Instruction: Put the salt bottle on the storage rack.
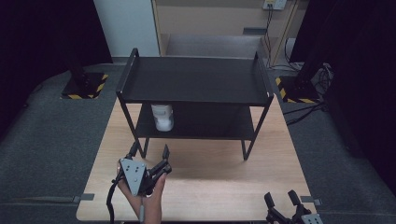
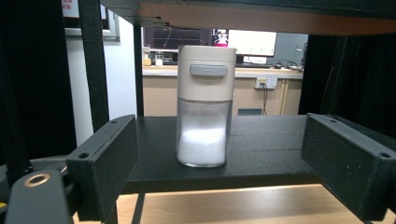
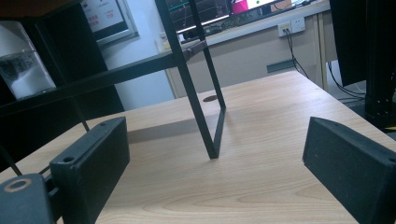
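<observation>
1. Work in hand, as I read it: fetch the clear plastic shaker jar with cream lid and white powder [image 2: 204,106] off the lower shelf of the black metal two-tier rack [image 1: 194,79] on the light wooden table [image 1: 201,182].
2. Jar position: upright on the lower shelf, toward its left end in the high view [image 1: 163,117], near the front edge. Nothing touches it. The grey tab on the lid faces the left gripper view.
3. Left gripper [image 1: 148,152]: jaws apart, nothing between them. It sits in front of the rack's left front leg, aimed at the jar. In the left gripper view the jar is centred between the two black jaws but farther in, with clear gaps on both sides.
4. Right gripper [image 1: 282,199]: jaws apart, empty, low at the table's near right corner, well away from the rack. The right gripper view looks across bare table at the rack's right front leg.
5. Progress: early. Approach and alignment look done; no contact, no grasp.
6. Left to do, my estimate: advance under the top shelf, close on the jar body, draw it out without clipping the shelf edge or the leg.
</observation>
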{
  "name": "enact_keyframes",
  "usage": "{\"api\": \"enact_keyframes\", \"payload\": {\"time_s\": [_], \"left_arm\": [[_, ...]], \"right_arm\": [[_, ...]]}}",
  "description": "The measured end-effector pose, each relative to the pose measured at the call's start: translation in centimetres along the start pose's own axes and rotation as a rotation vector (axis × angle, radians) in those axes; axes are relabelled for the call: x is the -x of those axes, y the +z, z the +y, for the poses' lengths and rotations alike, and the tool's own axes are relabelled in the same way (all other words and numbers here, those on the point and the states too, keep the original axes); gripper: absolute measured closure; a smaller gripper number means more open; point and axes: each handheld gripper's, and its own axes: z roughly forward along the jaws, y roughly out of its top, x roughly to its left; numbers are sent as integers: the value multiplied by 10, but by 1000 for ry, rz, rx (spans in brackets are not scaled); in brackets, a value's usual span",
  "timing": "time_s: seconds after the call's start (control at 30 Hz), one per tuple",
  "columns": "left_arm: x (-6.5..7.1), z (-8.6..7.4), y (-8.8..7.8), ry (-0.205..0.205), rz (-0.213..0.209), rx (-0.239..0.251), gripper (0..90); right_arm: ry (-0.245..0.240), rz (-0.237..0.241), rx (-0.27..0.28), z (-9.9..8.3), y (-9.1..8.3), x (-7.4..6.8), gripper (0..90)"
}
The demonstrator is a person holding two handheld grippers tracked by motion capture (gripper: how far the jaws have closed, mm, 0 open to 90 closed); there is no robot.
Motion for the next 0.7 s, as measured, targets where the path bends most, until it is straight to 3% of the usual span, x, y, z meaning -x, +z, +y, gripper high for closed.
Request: {"api": "enact_keyframes", "payload": {"time_s": [0.3,0.7], "left_arm": [[-7,-11,-18,8,-29,-7,99],[-35,-38,-43,15,25,-8,99]], "right_arm": [[-3,4,-3,1,-1,-3,72],[-12,14,-19,-2,1,-9,72]]}}
